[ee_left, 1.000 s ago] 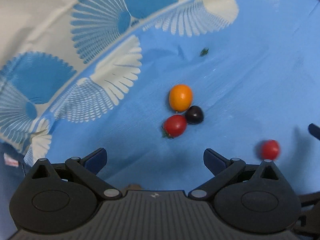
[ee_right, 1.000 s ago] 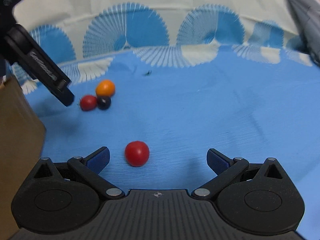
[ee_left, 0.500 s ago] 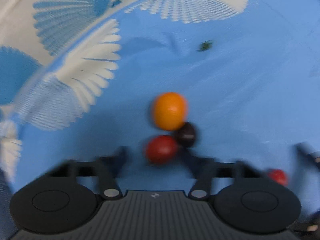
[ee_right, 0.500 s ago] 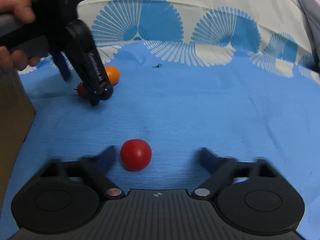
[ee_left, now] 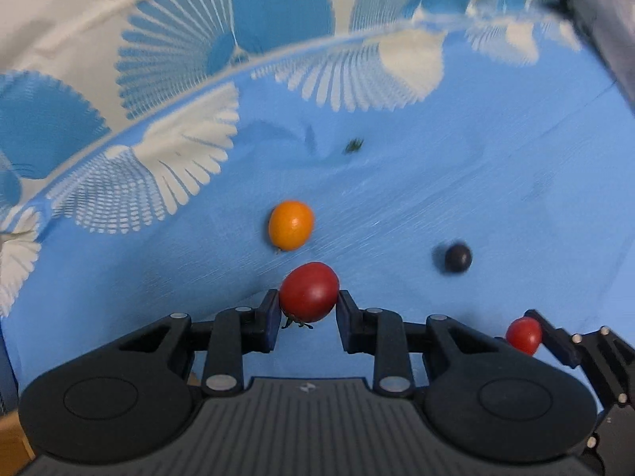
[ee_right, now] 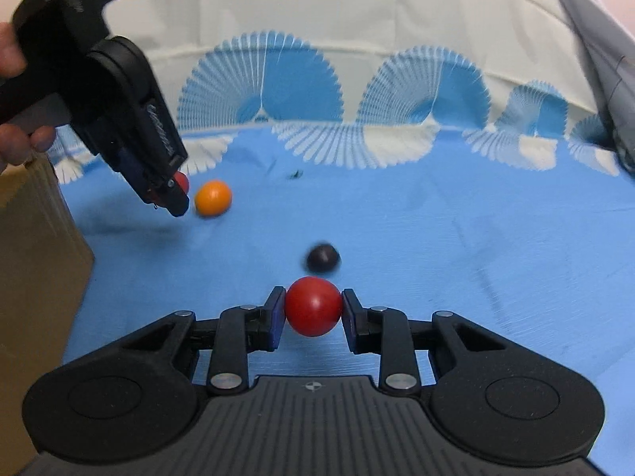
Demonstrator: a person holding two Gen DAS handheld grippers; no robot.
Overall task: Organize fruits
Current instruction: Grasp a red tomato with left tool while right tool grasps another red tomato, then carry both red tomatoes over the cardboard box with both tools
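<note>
Even light — fisheye-warped, slightly blurred

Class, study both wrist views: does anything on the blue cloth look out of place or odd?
One thing: a small dark green scrap, like a torn-off stem, lies alone on the cloth beyond the orange fruit. The dark berry sits apart and looks blurred, perhaps rolling. Nothing appears spilled or damaged.

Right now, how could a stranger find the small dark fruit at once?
Look at the bright blue tablecloth. The small round dark purple fruit lies free on it, just beyond the round red tomato gripped by the right gripper. It is the only near-black fruit and the smallest; the others are red or orange.
</note>
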